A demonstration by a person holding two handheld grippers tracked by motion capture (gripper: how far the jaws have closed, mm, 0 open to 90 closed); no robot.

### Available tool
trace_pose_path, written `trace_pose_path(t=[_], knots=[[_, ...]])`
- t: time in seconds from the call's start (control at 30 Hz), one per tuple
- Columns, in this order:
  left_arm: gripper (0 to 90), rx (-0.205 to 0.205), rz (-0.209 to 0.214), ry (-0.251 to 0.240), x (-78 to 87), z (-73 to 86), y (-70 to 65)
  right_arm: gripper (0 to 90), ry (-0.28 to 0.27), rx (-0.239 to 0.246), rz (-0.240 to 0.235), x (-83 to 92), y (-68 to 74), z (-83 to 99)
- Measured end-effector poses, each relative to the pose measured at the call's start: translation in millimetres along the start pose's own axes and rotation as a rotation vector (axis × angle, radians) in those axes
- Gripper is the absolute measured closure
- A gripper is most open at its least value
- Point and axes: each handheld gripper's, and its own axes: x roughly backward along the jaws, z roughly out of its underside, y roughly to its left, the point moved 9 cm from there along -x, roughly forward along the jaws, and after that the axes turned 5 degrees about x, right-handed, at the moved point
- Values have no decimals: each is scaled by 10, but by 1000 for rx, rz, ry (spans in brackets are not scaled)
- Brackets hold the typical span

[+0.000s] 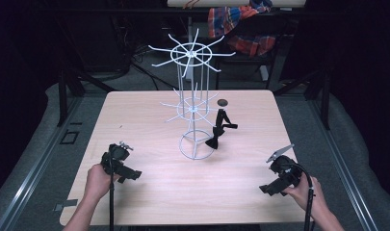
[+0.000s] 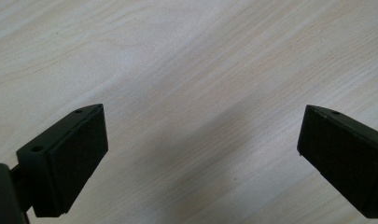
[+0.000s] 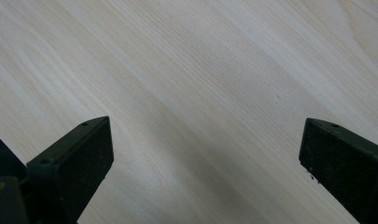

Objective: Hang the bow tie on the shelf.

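Observation:
A white wire display rack (image 1: 191,106) stands at the middle of the wooden table (image 1: 149,192), with two tiers of spoked arms and a ring base. A black bow tie (image 1: 213,142) on its strap hangs at the rack's right side, its bow down by the base ring. My left gripper (image 1: 133,174) is held low over the front left of the table. In the left gripper view it (image 2: 203,121) is open over bare wood. My right gripper (image 1: 266,189) hovers at the front right, and in its own view it (image 3: 205,128) is open with nothing between its fingers.
A small dark round object (image 1: 222,102) lies on the table behind the bow tie. A plaid cloth (image 1: 240,24) hangs on a frame beyond the far edge. Dark stands and metal rails flank the table on both sides.

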Motion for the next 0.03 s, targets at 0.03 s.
trace_pose_path(t=[0.03], knots=[[17, 1, 2, 0, -1, -1, -1, 25, -2, -1, 2, -2, 2, -4]])
